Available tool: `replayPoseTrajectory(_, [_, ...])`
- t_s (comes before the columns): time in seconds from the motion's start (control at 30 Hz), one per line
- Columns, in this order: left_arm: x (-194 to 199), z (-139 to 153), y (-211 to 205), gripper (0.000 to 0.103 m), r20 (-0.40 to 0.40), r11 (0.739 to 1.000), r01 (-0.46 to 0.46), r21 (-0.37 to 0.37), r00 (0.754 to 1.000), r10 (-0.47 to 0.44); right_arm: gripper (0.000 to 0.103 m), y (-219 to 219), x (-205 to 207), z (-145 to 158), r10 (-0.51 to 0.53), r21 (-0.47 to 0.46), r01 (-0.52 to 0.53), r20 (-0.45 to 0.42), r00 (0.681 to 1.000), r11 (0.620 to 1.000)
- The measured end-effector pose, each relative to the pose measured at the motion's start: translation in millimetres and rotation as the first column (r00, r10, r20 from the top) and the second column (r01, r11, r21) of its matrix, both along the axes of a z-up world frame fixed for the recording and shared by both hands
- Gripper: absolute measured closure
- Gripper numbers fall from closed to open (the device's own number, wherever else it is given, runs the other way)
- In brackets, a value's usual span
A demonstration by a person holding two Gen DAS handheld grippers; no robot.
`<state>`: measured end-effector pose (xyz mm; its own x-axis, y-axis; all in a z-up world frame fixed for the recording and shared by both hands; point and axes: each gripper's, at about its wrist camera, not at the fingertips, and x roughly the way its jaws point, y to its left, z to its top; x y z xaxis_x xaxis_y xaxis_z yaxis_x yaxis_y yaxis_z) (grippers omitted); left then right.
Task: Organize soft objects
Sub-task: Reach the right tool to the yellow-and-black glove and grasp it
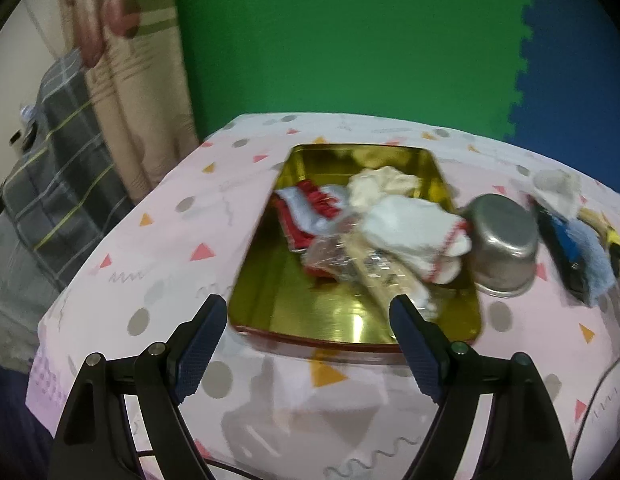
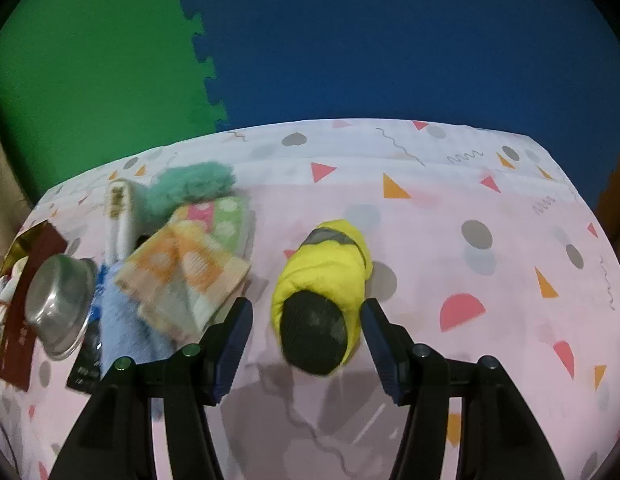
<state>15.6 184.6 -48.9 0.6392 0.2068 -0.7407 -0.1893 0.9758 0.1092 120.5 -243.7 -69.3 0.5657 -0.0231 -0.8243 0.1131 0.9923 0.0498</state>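
Note:
A gold tin tray (image 1: 310,312) lies on the patterned tablecloth and holds a white sock with red trim (image 1: 413,236), a cream cloth (image 1: 385,184), a red and white cloth (image 1: 310,208) and a clear wrapper (image 1: 341,256). My left gripper (image 1: 310,316) is open and empty above the tray's near edge. My right gripper (image 2: 308,320) is open around the black end of a yellow rolled soft item (image 2: 325,264), which lies on the cloth. An orange checked cloth (image 2: 182,272), a green dotted cloth (image 2: 226,220), a teal fluffy item (image 2: 190,188) and a blue fluffy cloth (image 2: 122,320) lie left of it.
An upturned steel bowl (image 1: 505,240) sits right of the tray; it also shows in the right wrist view (image 2: 58,296). A white tube (image 2: 120,216) and a dark packet (image 2: 84,364) lie by the cloths. Green and blue foam wall stands behind. A cable lies near the table's front.

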Motion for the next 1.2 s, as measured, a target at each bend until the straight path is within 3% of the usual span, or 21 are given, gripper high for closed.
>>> replayPoseTrajectory(0.47, [20.1, 3.2, -87.8, 0.022, -0.034, 0.973, 0.230, -0.019, 0.972, -0.230, 0.045, -8.6, 30.5, -25.3, 0.040, -0.030, -0.041, -0.028, 0.999, 0.999])
replayPoseTrajectory(0.63, [29.2, 1.7, -119.9, 0.022, -0.050, 0.946, 0.312, -0.089, 0.947, -0.317, 0.045, -10.1, 33.1, -28.4, 0.041, -0.030, -0.041, -0.014, 0.999, 0.999])
replayPoseTrajectory(0.73, [34.9, -1.4, -139.1, 0.022, -0.064, 0.927, 0.355, -0.119, 0.929, -0.364, 0.054, -13.5, 31.0, -26.8, 0.035, -0.029, -0.035, -0.009, 0.999, 0.999])
replayPoseTrajectory(1.2, [71.7, -13.7, -197.3, 0.022, -0.124, 0.883, 0.413, -0.223, 0.887, -0.446, 0.056, -40.9, -42.8, -14.0, -0.002, 0.000, 0.002, -0.001, 1.000, 1.000])
